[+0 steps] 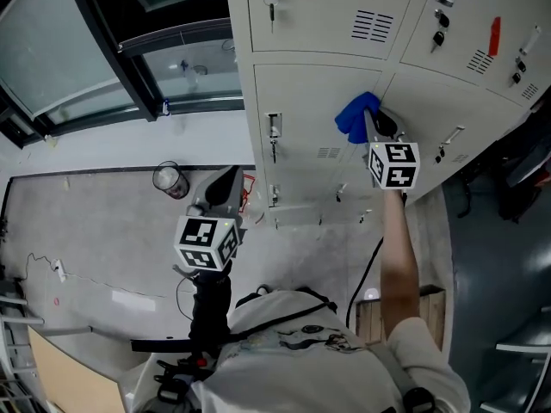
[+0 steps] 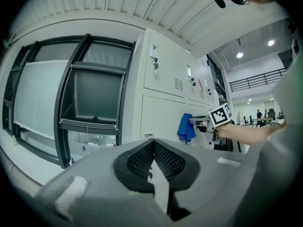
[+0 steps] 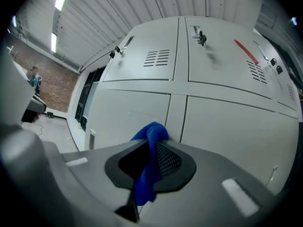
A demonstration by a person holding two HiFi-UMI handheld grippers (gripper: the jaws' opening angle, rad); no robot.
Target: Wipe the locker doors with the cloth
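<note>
head view. right tongs [image 1: 368, 120]: held up on an outstretched arm [image 1: 398, 256], marker cube toward the camera, tips at the locker door [image 1: 306, 114]. blue cloth [image 1: 355, 115]: bunched at those tips, lying against the door near its right edge, below the upper right corner. left tongs [image 1: 228, 179]: held low, well apart from the cloth, over the grey floor [image 1: 103, 239]. glass jar [image 1: 170, 180]: stood on the floor just left of the left tongs. keys [image 1: 273, 144]: hung from the lock at the door's left edge.

left gripper view. left tongs [image 2: 153, 148]: meshed pads pressed together, nothing between them. lockers [image 2: 163, 110]: ahead and to the right. cloth [image 2: 186, 127]: seen against a lower door, with the right tongs [image 2: 200, 122] behind it. dark-framed window [image 2: 71, 93]: to the left of the lockers.

right gripper view. right tongs [image 3: 152, 144]: closed on the cloth [image 3: 146, 181], which ran up between the pads, its top fold showing above the tips and its tail hanging below. the fold lay at the right edge of the lower left door [image 3: 128, 112], beside the strip dividing it from the next door. red tag [image 3: 245, 51]: on an upper door.
</note>
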